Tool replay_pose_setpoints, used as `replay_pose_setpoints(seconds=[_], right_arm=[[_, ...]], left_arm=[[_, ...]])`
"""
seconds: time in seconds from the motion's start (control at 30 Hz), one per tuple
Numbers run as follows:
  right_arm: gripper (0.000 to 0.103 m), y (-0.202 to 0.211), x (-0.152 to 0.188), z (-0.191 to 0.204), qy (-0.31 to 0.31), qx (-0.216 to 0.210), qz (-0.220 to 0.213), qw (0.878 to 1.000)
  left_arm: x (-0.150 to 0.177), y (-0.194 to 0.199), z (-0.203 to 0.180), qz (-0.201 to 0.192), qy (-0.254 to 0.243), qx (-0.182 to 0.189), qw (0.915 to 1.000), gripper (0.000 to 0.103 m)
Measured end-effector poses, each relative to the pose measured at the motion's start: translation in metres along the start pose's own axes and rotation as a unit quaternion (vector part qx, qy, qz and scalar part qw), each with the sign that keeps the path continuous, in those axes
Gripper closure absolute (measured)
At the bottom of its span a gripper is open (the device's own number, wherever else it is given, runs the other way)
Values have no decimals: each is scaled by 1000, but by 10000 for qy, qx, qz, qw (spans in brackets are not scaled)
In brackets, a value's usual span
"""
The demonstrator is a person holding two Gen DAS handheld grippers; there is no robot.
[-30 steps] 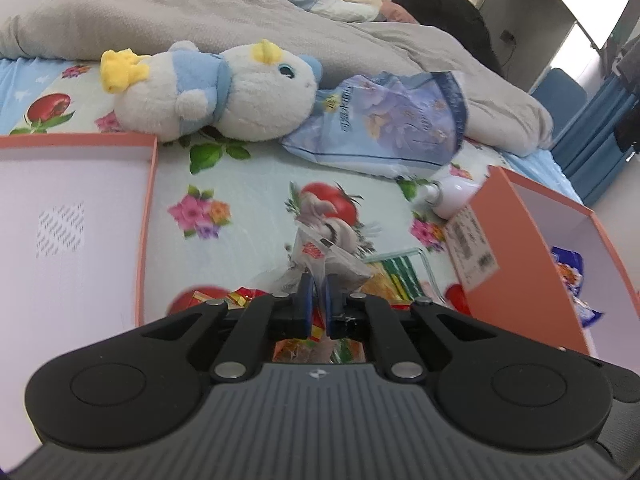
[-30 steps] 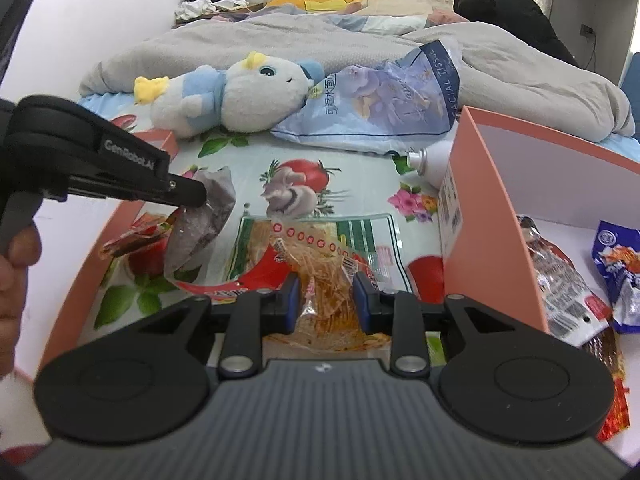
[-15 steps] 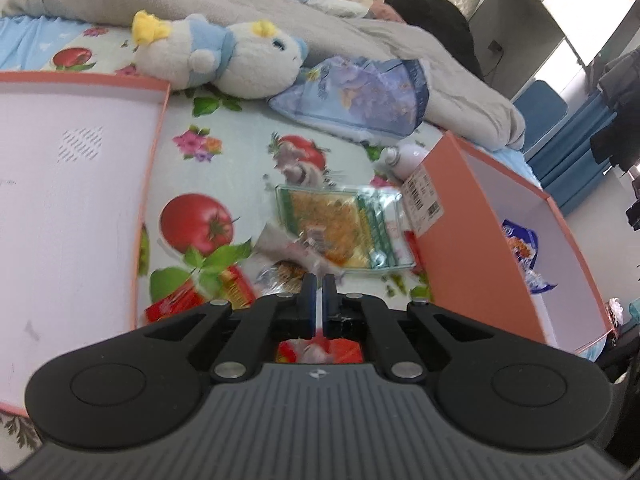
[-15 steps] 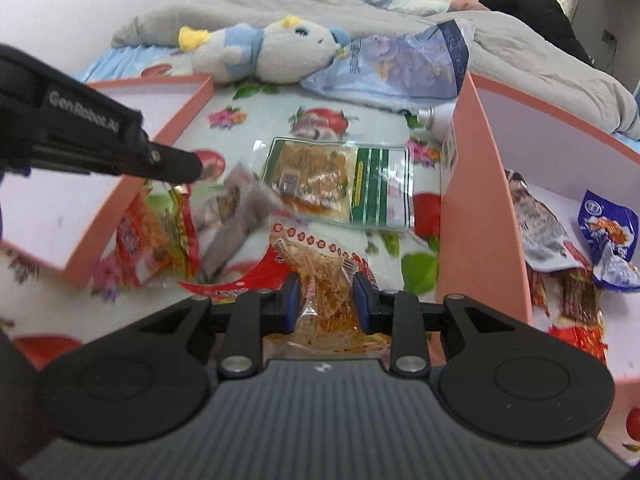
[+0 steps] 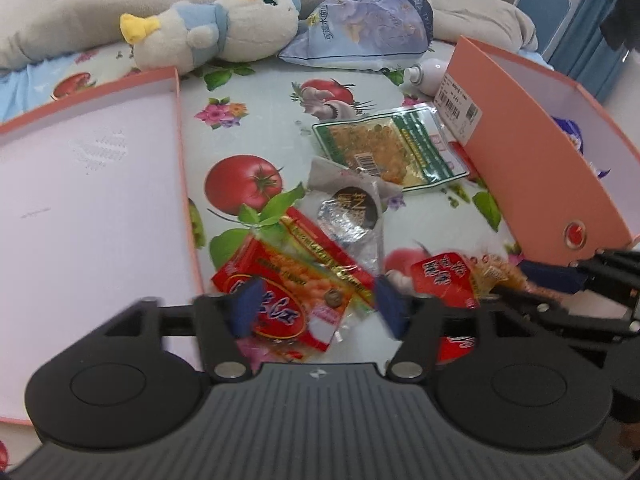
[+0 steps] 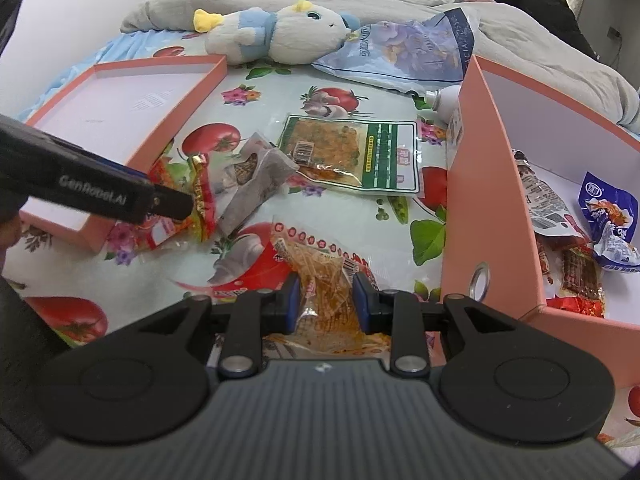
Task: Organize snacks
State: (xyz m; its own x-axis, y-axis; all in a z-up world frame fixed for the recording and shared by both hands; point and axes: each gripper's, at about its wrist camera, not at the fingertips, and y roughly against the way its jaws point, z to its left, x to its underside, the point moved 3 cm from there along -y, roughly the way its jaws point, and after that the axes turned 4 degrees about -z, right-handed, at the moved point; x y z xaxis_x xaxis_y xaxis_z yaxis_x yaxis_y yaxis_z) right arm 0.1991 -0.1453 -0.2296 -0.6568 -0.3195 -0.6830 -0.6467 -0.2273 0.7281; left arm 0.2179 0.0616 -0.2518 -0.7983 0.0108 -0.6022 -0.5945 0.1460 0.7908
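My left gripper (image 5: 316, 304) is open over a red and yellow snack pack (image 5: 288, 300) lying on the fruit-print sheet. A grey foil packet (image 5: 352, 208) lies just beyond it, loose. My right gripper (image 6: 325, 301) is shut on a clear pack of orange noodle strips (image 6: 320, 272), held low beside the orange box (image 6: 472, 208). That pack also shows in the left wrist view (image 5: 448, 276). A green-edged snack pack (image 6: 352, 152) lies flat in the middle. The box holds several snacks (image 6: 608, 216).
The shallow orange lid (image 5: 80, 184) lies at the left, its inside bare. A plush toy (image 5: 216, 32) and a blue tissue bag (image 5: 368, 28) lie at the back against a grey blanket. A white bottle (image 5: 424, 74) lies by the box's far corner.
My left gripper has opened and let the grey foil packet drop onto the sheet. It now hovers over the red pack. The right gripper still holds the noodle pack.
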Motion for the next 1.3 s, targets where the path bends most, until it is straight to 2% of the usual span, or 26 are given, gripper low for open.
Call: replay_pose_setpoints(seconds=[0.03, 0.17, 0.3, 0.47, 0.63, 0.7, 0.93, 1.0, 1.17, 1.3], right_arm=[[72, 0, 1, 0, 4, -6, 4, 10000], [72, 0, 3, -1, -20, -16, 13, 10000], [72, 1, 4, -2, -25, -17, 19, 10000], [72, 2, 7, -3, -19, -54, 26, 10000], [72, 3, 10, -4, -19, -86, 57, 9999], [72, 3, 12, -4, -24, -104, 71, 9999], [72, 3, 15, -5, -124, -183, 117, 9997], [72, 3, 15, -5, -145, -201, 127, 9996], [72, 2, 14, -6, -188, -227, 140, 9995], [72, 3, 14, -5, -198, -267, 128, 9994]], left_arm=[[1, 0, 0, -1, -55, -61, 10000, 16], [4, -5, 0, 121, -344, -110, 9993, 15], [4, -8, -10, 123, -1021, -239, 9944, 15], [4, -21, -22, 340, -1817, -359, 9821, 15], [9, -35, -30, 610, -2561, -493, 9635, 14], [5, -38, -27, 707, -2540, -353, 9640, 14], [-5, -53, -7, 1032, -1767, 40, 9788, 12], [-4, -54, -8, 1021, -1739, 37, 9795, 13], [0, -50, -6, 937, -1441, 197, 9849, 25], [5, -44, -9, 859, -1371, 169, 9867, 32]])
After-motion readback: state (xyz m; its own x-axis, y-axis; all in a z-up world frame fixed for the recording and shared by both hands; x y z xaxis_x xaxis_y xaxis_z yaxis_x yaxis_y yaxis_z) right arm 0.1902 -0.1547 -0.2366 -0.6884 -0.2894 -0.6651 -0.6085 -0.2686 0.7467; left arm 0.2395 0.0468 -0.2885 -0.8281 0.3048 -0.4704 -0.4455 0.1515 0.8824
